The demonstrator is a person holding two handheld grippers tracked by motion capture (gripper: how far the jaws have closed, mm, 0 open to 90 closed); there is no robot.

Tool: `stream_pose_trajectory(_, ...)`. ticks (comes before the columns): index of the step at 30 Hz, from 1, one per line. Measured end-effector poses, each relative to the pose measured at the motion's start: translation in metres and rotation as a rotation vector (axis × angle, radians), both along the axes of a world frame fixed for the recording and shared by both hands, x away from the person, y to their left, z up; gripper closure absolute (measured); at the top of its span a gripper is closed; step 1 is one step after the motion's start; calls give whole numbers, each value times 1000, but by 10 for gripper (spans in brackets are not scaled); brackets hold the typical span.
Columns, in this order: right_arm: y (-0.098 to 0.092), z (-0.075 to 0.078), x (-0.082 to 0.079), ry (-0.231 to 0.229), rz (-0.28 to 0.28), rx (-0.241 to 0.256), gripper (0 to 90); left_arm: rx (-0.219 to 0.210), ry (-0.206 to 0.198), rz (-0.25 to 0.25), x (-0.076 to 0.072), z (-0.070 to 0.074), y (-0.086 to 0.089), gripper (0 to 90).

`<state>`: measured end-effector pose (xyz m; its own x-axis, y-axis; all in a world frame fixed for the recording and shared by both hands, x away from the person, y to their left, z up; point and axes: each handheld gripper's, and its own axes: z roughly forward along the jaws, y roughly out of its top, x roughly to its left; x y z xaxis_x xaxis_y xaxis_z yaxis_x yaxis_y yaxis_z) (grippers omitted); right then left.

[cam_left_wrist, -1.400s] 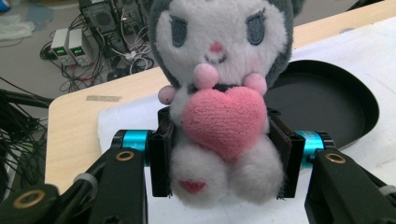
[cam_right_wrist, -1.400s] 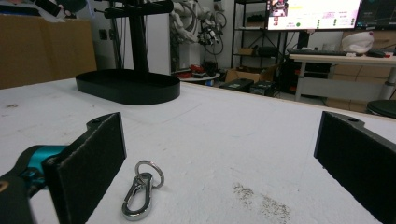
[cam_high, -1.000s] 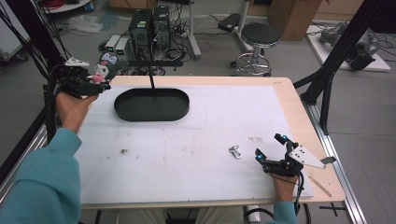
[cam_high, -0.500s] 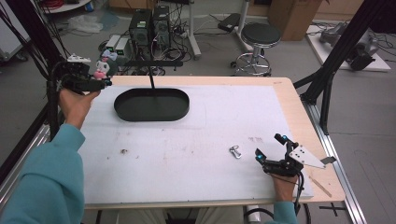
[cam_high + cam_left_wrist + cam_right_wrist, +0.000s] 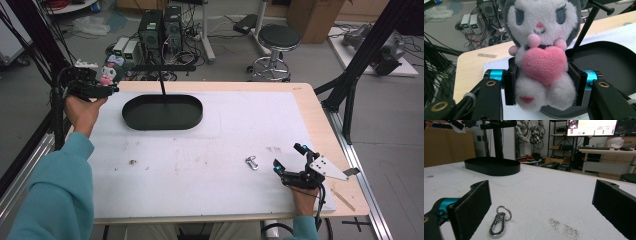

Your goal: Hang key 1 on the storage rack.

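left gripper (image 5: 111,90) shifted toward tray (image 5: 135,120) | fingers clamping plush (image 5: 541,55) | right gripper (image 5: 289,161) released

Robotics lab, computer towers (image 5: 161,27) amid floor cables, monitor (image 5: 591,127) on desk, black frame struts (image 5: 360,65)

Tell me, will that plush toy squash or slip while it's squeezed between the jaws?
The plush toy looks soft: its fuzzy body bulges around the left gripper's jaws, so it probably squashes rather than breaks. The fuzzy fabric against the pads likely resists slipping. It seems light, since a pinch at its lower body holds it upright.
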<state>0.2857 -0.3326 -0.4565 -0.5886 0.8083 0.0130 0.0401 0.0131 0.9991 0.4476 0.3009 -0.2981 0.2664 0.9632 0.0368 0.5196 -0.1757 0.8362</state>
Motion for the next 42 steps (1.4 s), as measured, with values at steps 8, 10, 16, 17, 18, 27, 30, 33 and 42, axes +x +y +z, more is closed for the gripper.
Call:
stream_pose_trajectory(8,0,0,0,-1,0,-1,14,-14,16,12,-2,-10,4,521)
stream_pose_trajectory(10,0,0,0,0,1,-1,14,-16,20,14,-3,-12,6,521)
stream_pose_trajectory(16,0,0,0,0,0,-1,14,-12,31,5,-5,-18,8,521)
stream_pose_trajectory(17,0,0,0,0,0,-1,14,-15,33,2,-6,-19,9,521)
stream_pose_trajectory(18,0,0,0,0,0,0,14,-15,35,5,-6,-20,9,521)
stream_pose_trajectory(27,0,0,0,0,0,0,14,17,69,-9,-10,-35,12,521)
stream_pose_trajectory(30,0,0,0,3,0,-1,14,33,86,-15,-9,-39,11,521)
stream_pose_trajectory(33,0,0,0,2,-1,-2,14,43,99,-20,-7,-44,9,521)
stream_pose_trajectory(42,0,0,0,4,-1,-1,14,23,98,-20,3,-52,3,521)
